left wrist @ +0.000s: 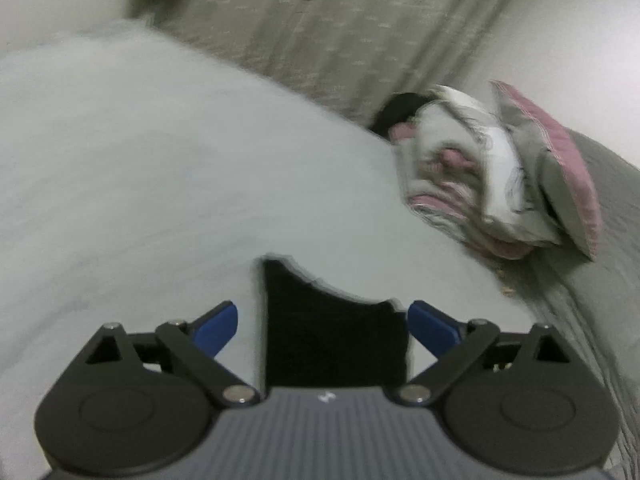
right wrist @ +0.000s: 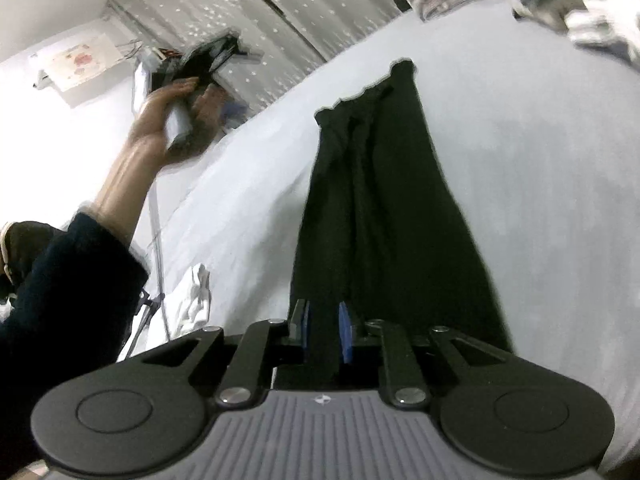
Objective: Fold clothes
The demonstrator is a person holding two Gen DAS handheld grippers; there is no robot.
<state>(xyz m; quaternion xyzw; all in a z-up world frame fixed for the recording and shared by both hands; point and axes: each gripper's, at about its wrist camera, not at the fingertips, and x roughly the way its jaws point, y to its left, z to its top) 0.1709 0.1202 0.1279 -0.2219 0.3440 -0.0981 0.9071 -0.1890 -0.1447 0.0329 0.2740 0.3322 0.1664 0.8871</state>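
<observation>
Garment (right wrist: 384, 200): black, plain.
Bed sheet (left wrist: 160, 180): pale grey-white, plain.
Curtain (left wrist: 320, 32): grey-beige with small white flecks.
Clothes pile (left wrist: 480, 176): white, grey and pink, partly striped.
Blanket (left wrist: 608, 208): grey.
Left tongs (left wrist: 323, 326): black arms, blue pads (left wrist: 218, 326), grey ribbed body.
Right tongs (right wrist: 326, 330): same colours.
Sleeve (right wrist: 68, 288): dark navy.

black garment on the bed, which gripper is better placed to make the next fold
Right. The right gripper is already shut on the black garment; the left gripper is open, with only a corner between its fingers.
</observation>
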